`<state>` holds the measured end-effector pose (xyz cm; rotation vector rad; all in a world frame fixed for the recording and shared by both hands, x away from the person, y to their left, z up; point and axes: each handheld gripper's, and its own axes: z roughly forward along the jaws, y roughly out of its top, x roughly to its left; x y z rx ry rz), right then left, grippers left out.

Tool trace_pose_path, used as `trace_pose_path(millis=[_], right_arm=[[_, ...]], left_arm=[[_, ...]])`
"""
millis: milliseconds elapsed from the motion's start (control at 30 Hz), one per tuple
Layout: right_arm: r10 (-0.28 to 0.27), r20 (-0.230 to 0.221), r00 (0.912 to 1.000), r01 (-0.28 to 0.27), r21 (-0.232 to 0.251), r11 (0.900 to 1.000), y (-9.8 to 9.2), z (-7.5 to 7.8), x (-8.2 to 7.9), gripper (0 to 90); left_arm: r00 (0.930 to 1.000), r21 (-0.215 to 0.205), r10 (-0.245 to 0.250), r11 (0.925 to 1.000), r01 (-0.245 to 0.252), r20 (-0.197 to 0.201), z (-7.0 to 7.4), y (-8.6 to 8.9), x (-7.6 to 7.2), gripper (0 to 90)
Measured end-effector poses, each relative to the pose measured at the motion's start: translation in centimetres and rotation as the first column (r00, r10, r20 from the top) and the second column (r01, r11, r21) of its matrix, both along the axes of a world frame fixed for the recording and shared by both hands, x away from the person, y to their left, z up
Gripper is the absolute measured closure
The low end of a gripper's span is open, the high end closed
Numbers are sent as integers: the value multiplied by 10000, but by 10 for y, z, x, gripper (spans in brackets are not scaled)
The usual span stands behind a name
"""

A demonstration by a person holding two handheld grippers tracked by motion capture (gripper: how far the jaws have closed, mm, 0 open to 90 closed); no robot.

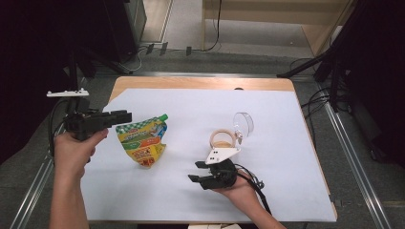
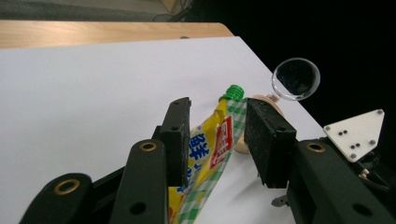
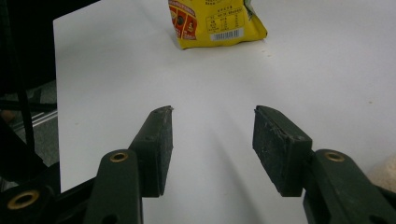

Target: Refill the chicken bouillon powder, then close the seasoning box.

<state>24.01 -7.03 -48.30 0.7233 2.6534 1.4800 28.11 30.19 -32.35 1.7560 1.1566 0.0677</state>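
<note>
Grippers held spread above a white-covered table (image 1: 286, 124).

Left gripper (image 1: 125, 116) is held raised at 9 o'clock, jaws parted and empty, just beside the yellow, green-capped plastic snack pouch (image 1: 143, 139), which lies flat left of centre. Right gripper (image 1: 197, 171) is rested at 5 o'clock, jaws apart, nothing pinched, near the wooden ring (image 1: 222, 138).
</note>
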Motion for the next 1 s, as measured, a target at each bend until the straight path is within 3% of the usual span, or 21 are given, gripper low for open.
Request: trace_pose_path(millis=[200,333,433,533,700,833,1000], right_arm=[[33,4,10000,-33,56,10000,-1,5,0,500],[-58,-120,9999,59,118,9999,-5,12,1,508],[-81,-127,9999,82,108,9999,-8,17,2,512],[-204,160,9997,205,-58,9998,-10,23,2,514],[-288,-40,9996,289,275,9992,-16,34,3,532],[-371,-238,9990,383,505,9980,-26,49,8,544],[-527,-279,9982,539,460,9975,-38,64,11,556]], left_arm=[[9989,327,471,9984,-468,-71,-11,15,9,571],[9975,278,605,9978,-595,-363,-23,22,15,535],[9973,445,687,9967,-676,-244,-31,23,17,545],[9967,669,683,9956,-652,-442,-39,23,20,545],[9966,758,699,9949,-665,-429,-52,25,22,531],[9966,754,669,9952,-632,-477,-62,25,25,470],[9956,709,711,9952,-668,-605,-70,25,26,457]])
